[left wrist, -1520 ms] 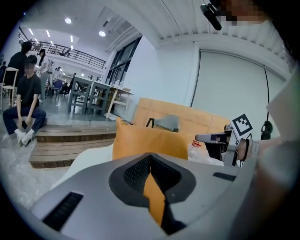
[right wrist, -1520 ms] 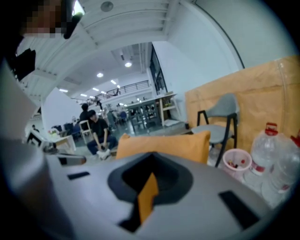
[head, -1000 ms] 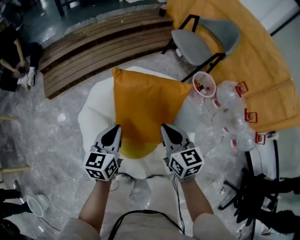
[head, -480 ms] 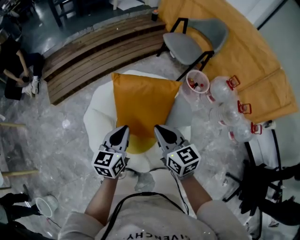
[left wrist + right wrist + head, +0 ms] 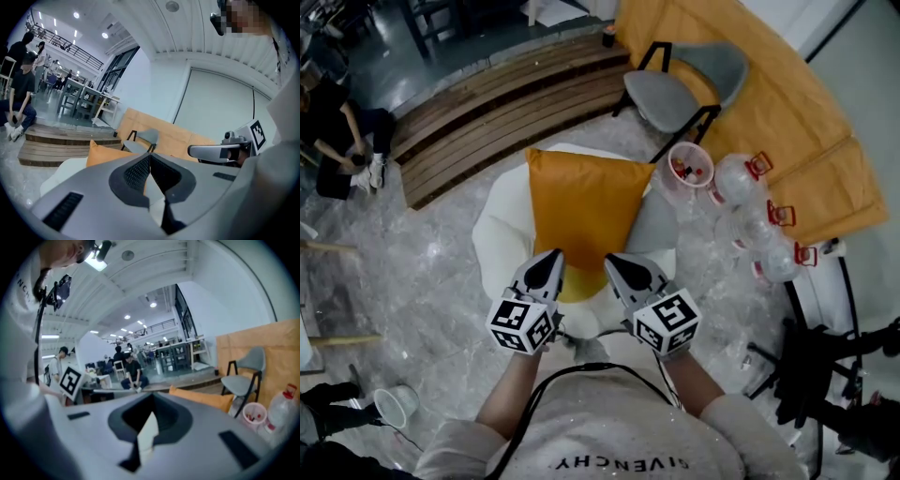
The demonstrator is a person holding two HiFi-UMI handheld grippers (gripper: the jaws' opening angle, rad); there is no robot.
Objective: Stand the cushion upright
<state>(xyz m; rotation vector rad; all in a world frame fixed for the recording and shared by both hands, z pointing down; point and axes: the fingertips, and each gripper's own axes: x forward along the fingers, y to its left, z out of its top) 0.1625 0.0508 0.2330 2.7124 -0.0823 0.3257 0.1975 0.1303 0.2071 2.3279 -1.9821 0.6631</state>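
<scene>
Head view: the cushion (image 5: 581, 202) lies flat on the white pouf (image 5: 500, 236), its near edge under my left gripper (image 5: 552, 256) and right gripper (image 5: 611, 262). Left gripper view, then right: jaws closed, nothing visibly pinched, cushion just ahead. I'd raise both corners evenly.

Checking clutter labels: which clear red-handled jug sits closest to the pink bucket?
The uppermost jug in the head view, right beside the pink bucket; the other two sit lower in the row.
</scene>
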